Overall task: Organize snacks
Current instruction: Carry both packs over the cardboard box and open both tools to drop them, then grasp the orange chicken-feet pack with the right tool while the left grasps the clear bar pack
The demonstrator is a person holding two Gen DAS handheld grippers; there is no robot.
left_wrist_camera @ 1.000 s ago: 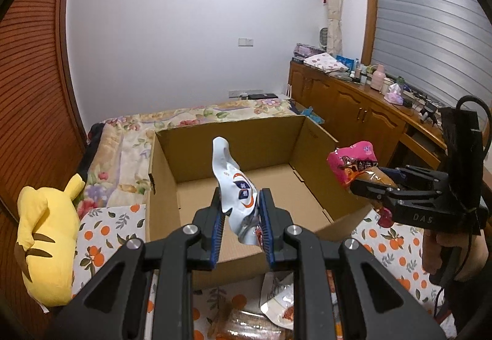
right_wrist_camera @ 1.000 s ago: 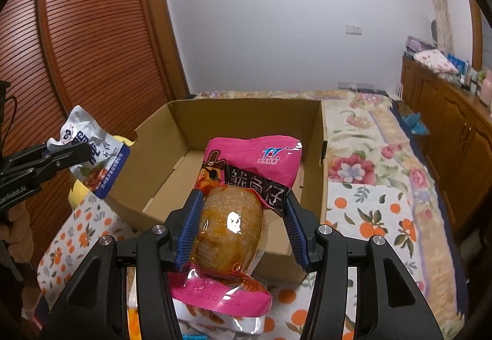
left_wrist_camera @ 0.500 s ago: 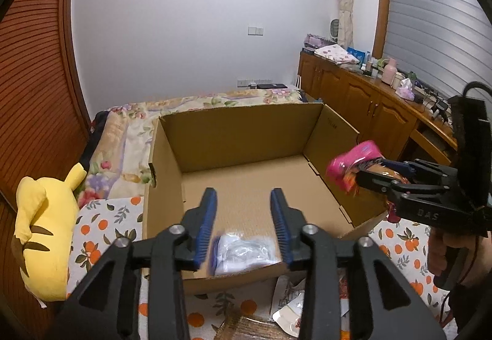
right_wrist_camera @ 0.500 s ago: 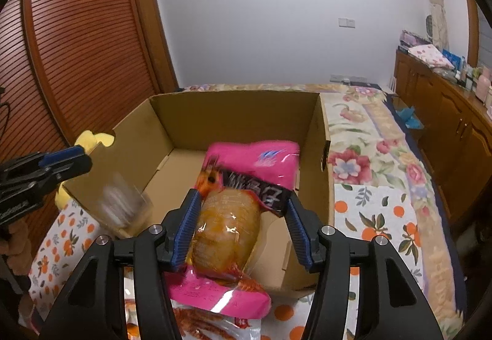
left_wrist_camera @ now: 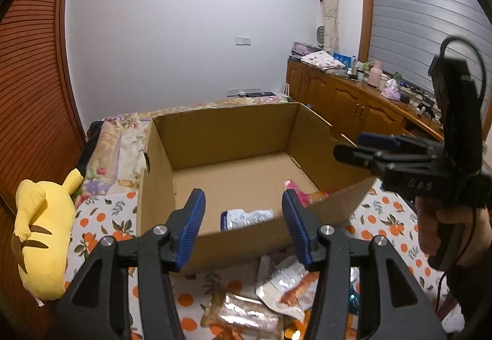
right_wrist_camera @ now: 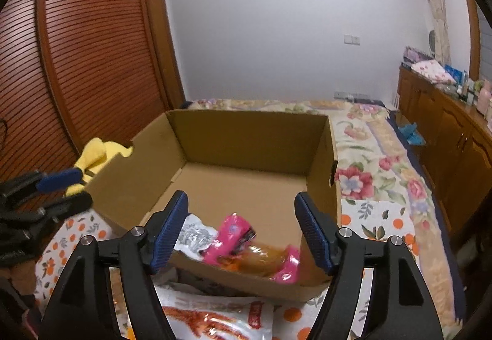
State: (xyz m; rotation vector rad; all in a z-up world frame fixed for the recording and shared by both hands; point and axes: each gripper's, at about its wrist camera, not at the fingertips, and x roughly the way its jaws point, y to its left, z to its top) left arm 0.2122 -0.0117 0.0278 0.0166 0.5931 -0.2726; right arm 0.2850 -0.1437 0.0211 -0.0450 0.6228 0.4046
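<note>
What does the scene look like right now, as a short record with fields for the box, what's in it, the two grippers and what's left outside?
container: open brown cardboard box on a floral, orange-print bedspread
inside box: white-and-blue foil snack packet; pink packet with an orange-brown snack, near the front wall
left gripper: open, jaws just opened, nothing between them
right gripper: open, jaws just opened, nothing gripped
outside box: several snack packets in front
beside box: yellow plush toy
</note>
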